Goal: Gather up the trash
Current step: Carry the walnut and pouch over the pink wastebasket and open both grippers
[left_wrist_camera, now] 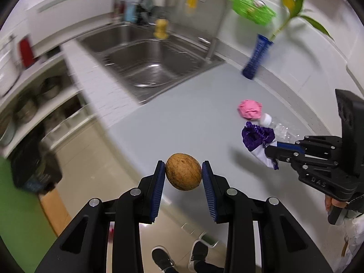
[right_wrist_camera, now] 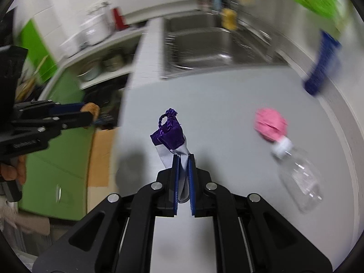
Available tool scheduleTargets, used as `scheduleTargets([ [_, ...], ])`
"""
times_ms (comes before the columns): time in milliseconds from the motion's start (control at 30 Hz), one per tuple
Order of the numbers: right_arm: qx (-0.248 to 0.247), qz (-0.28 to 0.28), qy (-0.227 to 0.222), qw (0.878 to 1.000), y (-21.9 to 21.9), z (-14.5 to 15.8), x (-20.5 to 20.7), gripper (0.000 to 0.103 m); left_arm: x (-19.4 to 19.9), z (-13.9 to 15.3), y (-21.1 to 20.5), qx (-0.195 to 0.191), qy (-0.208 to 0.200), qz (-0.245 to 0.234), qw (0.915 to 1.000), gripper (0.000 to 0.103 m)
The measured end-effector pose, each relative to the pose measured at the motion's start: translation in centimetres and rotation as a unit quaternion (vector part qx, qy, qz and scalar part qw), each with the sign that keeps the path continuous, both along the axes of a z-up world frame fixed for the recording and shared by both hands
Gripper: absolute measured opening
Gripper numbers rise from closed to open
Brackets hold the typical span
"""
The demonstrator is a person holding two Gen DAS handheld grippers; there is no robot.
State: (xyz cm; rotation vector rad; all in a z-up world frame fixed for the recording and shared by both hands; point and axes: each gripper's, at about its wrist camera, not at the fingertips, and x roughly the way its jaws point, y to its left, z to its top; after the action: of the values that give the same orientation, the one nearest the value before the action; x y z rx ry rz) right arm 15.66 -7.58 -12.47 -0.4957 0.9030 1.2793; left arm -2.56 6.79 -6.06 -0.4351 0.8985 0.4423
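Observation:
My left gripper (left_wrist_camera: 183, 167) is shut on a brown walnut (left_wrist_camera: 183, 174), held above the counter's front edge. The same left gripper (right_wrist_camera: 91, 116) shows at the left of the right wrist view with the walnut (right_wrist_camera: 91, 109) at its tip. My right gripper (right_wrist_camera: 183, 159) is shut on a purple and white pouch (right_wrist_camera: 170, 140), lifted off the grey counter (right_wrist_camera: 216, 104). In the left wrist view that right gripper (left_wrist_camera: 270, 151) pinches the pouch (left_wrist_camera: 257, 137) at the right. A crumpled pink paper (right_wrist_camera: 270, 124) and an empty clear bottle (right_wrist_camera: 300, 179) lie on the counter to the right.
A steel sink (left_wrist_camera: 145, 63) with a tall tap (left_wrist_camera: 216, 22) lies beyond the counter. A blue vase (left_wrist_camera: 257, 55) with a green plant stands at the back wall, and a green basket (left_wrist_camera: 252, 9) is behind it. Shelves with pots (left_wrist_camera: 29, 107) and the person's shoes (left_wrist_camera: 179, 257) are below.

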Motion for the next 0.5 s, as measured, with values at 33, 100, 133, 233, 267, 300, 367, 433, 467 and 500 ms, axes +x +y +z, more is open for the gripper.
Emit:
scheduleTargets([
  [33, 0.005, 0.020, -0.002, 1.000, 0.6, 0.5, -1.7, 0.007, -1.7, 0.3, -0.1, 0.003, 0.000, 0.014, 0.9999, 0.033],
  [100, 0.013, 0.047, -0.001, 0.999, 1.5, 1.2, -4.3, 0.007, -4.4, 0.7, -0.3, 0.009, 0.003, 0.038, 0.9992, 0.033],
  [133, 0.016, 0.065, -0.001, 0.998, 2.2, 1.5, -5.9, 0.007, -6.2, 0.9, -0.3, 0.011, 0.004, 0.054, 0.9985, 0.033],
  [233, 0.024, 0.108, 0.003, 0.994, 3.9, 1.9, -10.3, 0.007, -10.8, 1.2, 0.0, 0.012, 0.005, 0.094, 0.9955, 0.033],
  [267, 0.026, 0.124, 0.006, 0.992, 4.8, 1.9, -12.2, 0.007, -12.3, 1.2, 0.1, 0.011, 0.006, 0.106, 0.9942, 0.033],
  [300, 0.026, 0.136, 0.009, 0.990, 5.6, 1.7, -13.8, 0.007, -13.6, 1.1, 0.2, 0.010, 0.006, 0.118, 0.9930, 0.033],
  [367, 0.024, 0.158, 0.012, 0.987, 7.0, 1.3, -17.0, 0.007, -16.8, 0.7, 0.7, 0.006, 0.008, 0.140, 0.9901, 0.033],
  [433, 0.022, 0.170, 0.016, 0.985, 8.2, 0.9, -19.6, 0.007, -19.5, 0.1, 1.3, 0.000, 0.009, 0.157, 0.9876, 0.033],
  [467, 0.020, 0.176, 0.018, 0.984, 9.1, 0.5, -21.2, 0.007, -20.6, -0.3, 1.7, -0.003, 0.009, 0.164, 0.9865, 0.033],
  [500, 0.018, 0.180, 0.019, 0.983, 9.7, 0.0, -22.2, 0.007, -21.7, -0.8, 2.1, -0.006, 0.010, 0.171, 0.9853, 0.033],
])
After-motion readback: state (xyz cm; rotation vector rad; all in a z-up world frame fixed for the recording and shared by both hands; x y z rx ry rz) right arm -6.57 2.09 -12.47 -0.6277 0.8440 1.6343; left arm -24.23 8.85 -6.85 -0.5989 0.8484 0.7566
